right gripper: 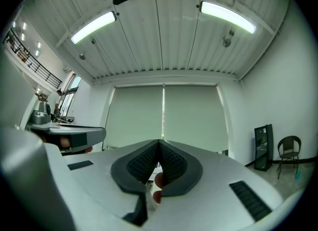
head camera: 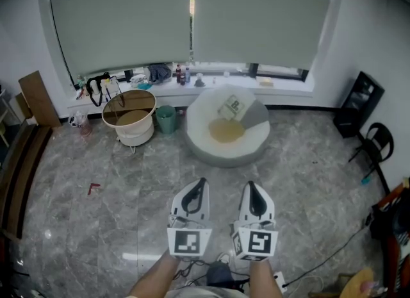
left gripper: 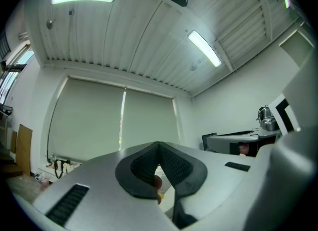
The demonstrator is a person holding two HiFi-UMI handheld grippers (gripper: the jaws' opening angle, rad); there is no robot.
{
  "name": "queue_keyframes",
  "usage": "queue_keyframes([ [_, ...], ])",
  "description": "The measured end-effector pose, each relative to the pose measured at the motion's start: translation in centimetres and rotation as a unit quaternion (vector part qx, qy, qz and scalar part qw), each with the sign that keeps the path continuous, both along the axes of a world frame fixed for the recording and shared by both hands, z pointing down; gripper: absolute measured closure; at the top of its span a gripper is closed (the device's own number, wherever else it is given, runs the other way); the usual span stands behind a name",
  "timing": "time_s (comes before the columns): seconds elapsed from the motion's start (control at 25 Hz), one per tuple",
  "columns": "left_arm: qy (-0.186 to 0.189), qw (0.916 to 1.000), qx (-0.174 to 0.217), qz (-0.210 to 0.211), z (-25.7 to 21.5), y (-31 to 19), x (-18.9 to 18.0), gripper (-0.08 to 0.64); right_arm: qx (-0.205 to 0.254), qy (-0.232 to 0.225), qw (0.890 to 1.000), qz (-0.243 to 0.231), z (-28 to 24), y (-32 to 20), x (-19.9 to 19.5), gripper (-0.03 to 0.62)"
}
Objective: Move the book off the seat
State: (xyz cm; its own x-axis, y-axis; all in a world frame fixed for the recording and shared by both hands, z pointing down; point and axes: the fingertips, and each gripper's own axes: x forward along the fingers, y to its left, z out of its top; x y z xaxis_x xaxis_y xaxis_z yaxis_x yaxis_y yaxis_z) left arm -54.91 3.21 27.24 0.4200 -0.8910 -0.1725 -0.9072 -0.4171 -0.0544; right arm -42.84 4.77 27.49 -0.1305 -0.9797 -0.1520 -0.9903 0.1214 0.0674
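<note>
Nearest me are two hand-held grippers, side by side and level with each other: the left hand-held gripper (head camera: 200,185) and the right hand-held gripper (head camera: 250,188), just apart. Both are clenched, their dark pads meeting at the tips with nothing between them. Both point toward the far wall.

Beyond the tips lies a stretch of bare grey marble floor (head camera: 128,181), open all the way to the seat. One small red scrap (head camera: 94,188) lies on it to the left, well apart from everything. A dark cable (head camera: 327,258) trails along the near right.

The one seat (head camera: 211,152), a round pale pouffe, sits in the middle of the floor. Its middle holds a yellowish patch (head camera: 225,130). The one book (head camera: 236,106) lies on the seat's far part, turned at a slant, just beyond that patch.

Just left of the seat stands one small green bin (head camera: 166,118), then one round white drum (head camera: 134,133) with a brown top. To the right the floor runs open as far as one black chair (head camera: 377,140) and one black box (head camera: 359,101) against the right wall.

The seat's far edge sits close under the window sill (head camera: 282,85). Two blinds (head camera: 122,15) hang closed above it.
</note>
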Motion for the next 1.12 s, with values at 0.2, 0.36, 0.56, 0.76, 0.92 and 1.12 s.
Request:
queue_keyframes([
  [0.2,-0.009,0.9999,0.004,-0.004,-0.7,-4.2,3.8,0.566,0.000,-0.017,1.000,-0.004,-0.3,-4.4,4.0,0.595],
  [0.36,-0.012,0.9999,0.001,-0.007,-1.2,-7.5,7.6,0.566,-0.001,-0.025,1.000,-0.006,-0.5,-7.9,8.0,0.595],
  [0.56,-0.017,0.9998,0.002,-0.010,-1.4,-11.3,12.1,0.566,0.000,-0.030,0.999,-0.011,-0.6,-11.7,12.8,0.595],
  [0.76,-0.023,0.9996,0.002,-0.017,-1.4,-14.2,14.7,0.566,-0.003,-0.034,0.999,-0.012,-0.3,-14.6,15.8,0.595],
  [0.92,-0.024,0.9994,0.007,-0.023,-1.8,-15.9,15.1,0.566,-0.009,-0.036,0.999,-0.015,0.3,-16.4,16.6,0.595],
  [1.12,-0.022,0.9992,0.018,-0.027,-2.2,-18.2,14.6,0.566,-0.012,-0.033,0.999,-0.019,0.6,-18.9,16.0,0.595],
])
